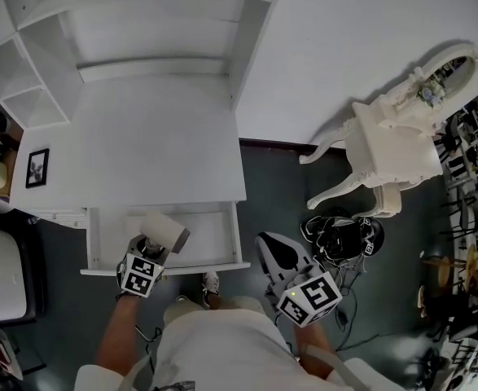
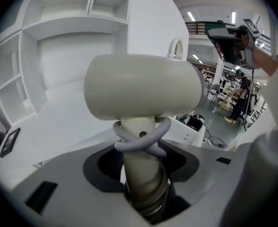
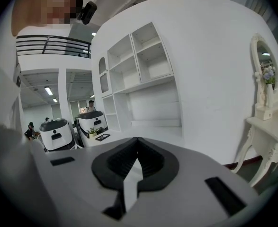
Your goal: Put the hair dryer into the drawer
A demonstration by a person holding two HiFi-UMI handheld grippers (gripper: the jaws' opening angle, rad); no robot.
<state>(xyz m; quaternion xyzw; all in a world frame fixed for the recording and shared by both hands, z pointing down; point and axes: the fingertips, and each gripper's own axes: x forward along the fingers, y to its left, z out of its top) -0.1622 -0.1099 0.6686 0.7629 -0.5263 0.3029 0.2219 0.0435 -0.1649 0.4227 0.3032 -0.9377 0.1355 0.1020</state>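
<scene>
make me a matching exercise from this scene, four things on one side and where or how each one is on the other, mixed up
1 hair dryer
2 drawer
3 picture frame
4 right claw

a pulled open
b lying on the desk, at its left
c holding nothing
d gripped by the left claw

Pairs: 1-d, 2-a, 3-b, 4-c

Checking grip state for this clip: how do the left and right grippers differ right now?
The left gripper is clamped on the hair dryer by its handle; the right gripper holds nothing, its jaws together. The left gripper hangs over the open drawer; the right gripper sits beside it, above the dark floor. Both face the white desk.
</scene>
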